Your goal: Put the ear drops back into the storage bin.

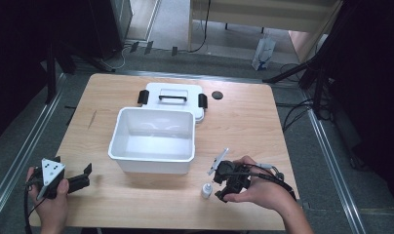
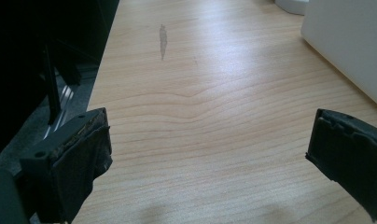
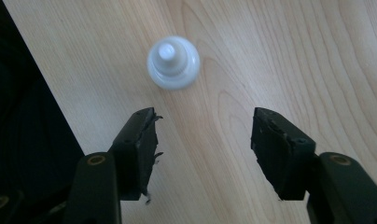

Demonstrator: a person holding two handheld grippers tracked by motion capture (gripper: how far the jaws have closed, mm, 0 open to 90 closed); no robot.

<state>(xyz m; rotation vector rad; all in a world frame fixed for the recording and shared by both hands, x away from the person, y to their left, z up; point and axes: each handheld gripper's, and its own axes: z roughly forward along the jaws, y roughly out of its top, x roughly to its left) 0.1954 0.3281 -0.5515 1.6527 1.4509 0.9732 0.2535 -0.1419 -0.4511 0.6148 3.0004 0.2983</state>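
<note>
Presently the right gripper is hovering at lower centre-right of the high view, jaws wide and empty, aiming down at the small white dropper bottle standing upright just beyond them, apparently lining up a grasp. The left gripper is idling wide open near the white bin.

No readable text, label, brand, number or sign appears on anything here.

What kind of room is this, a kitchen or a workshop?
Most likely a lab or recording studio: a bare wooden table ringed by dark stands and floor cables, with a person holding a claw in each hand beside a white tub.
</note>
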